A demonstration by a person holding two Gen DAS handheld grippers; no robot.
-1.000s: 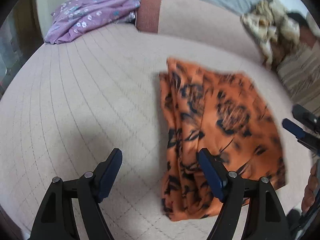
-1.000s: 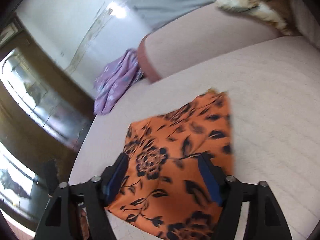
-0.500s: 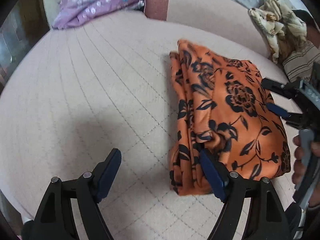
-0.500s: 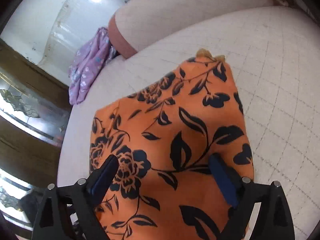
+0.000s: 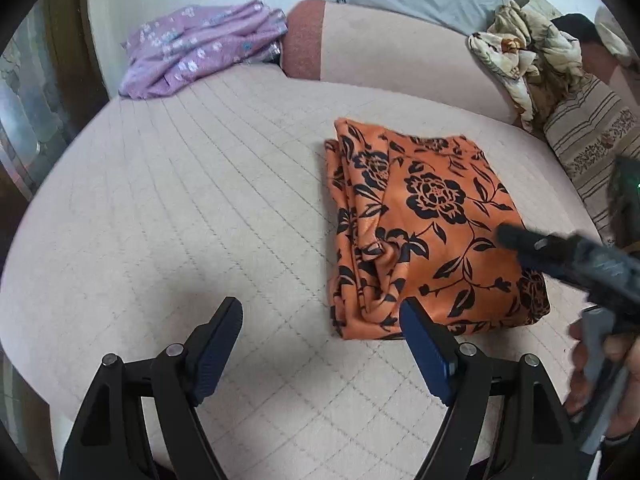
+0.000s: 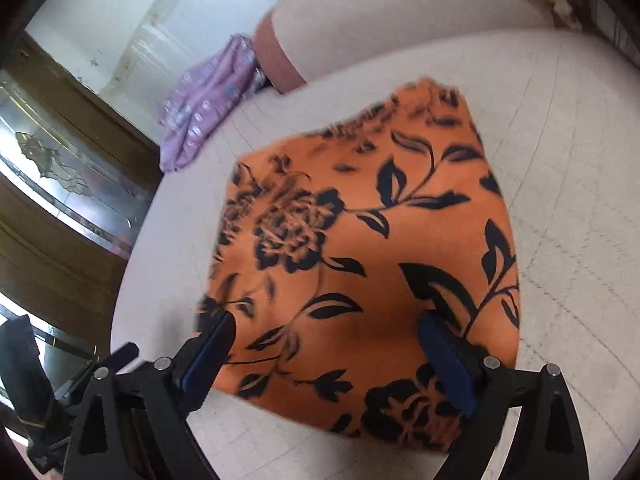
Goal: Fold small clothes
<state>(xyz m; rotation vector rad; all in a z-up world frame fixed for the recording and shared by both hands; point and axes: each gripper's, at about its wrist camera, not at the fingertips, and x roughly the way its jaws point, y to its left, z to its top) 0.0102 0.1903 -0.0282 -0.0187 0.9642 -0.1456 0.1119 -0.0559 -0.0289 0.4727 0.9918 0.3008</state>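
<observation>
Bed [image 5: 160, 208]: wide bare quilted area left of cloth [image 5: 420, 232]; bolster [image 5: 400, 52] along far edge, purple garment [image 5: 200, 44] at far left corner. Left gripper [image 5: 320, 344] angled down over bare bed, jaws open, empty; folded orange cloth just ahead-right. Right gripper [image 6: 328, 356] angled down over cloth's near edge, jaws just widened, open, straddling cloth, pads not pressing.

Orange garment [image 5: 432, 232] [image 6: 360, 240] with black floral and leaf print, folded into a rough rectangle. Lies flat on the quilted bed [image 5: 200, 200], toward its right side, short of the head end. Left long edge bunched in stacked folds; top face smooth, slight creases.
</observation>
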